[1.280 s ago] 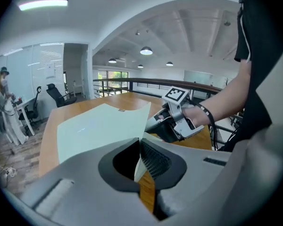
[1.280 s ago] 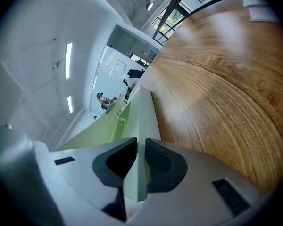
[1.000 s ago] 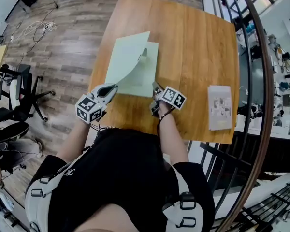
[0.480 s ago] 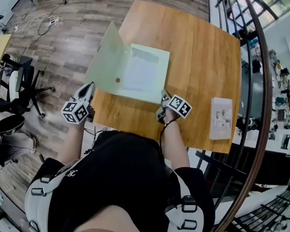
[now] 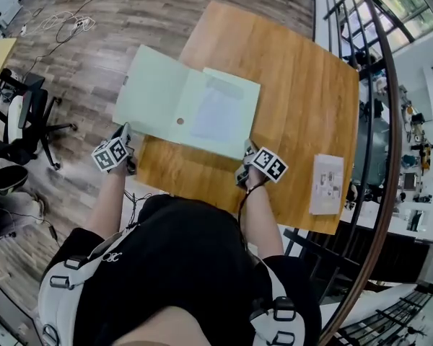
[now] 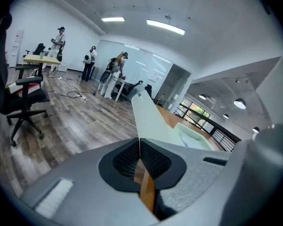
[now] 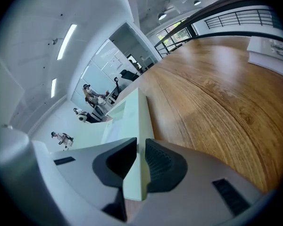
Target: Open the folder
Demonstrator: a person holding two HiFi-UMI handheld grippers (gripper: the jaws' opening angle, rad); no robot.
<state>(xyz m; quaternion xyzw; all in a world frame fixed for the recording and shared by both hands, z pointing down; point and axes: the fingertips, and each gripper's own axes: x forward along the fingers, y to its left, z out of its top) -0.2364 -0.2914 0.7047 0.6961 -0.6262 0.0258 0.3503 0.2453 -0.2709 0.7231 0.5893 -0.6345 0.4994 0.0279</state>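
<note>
The pale green folder point(image 5: 202, 110) lies open on the wooden table point(image 5: 296, 85). Its cover point(image 5: 151, 96) is spread out to the left, past the table's left edge. My left gripper point(image 5: 125, 132) is shut on the cover's near left corner; in the left gripper view the thin cover point(image 6: 148, 119) runs out from between the closed jaws. My right gripper point(image 5: 245, 155) is shut on the near right corner of the back half, where the folder point(image 7: 132, 121) is pinched between the jaws. A pale sheet point(image 5: 218, 114) lies inside.
A printed booklet point(image 5: 326, 184) lies near the table's right front corner. A black railing point(image 5: 379, 121) curves along the right side. Office chairs point(image 5: 18, 121) stand on the wood floor at left. People stand far off across the room point(image 6: 111, 72).
My left gripper carried the cover out to the left and down, from half raised to lying nearly flat and fully open. The right gripper kept its hold in place.
</note>
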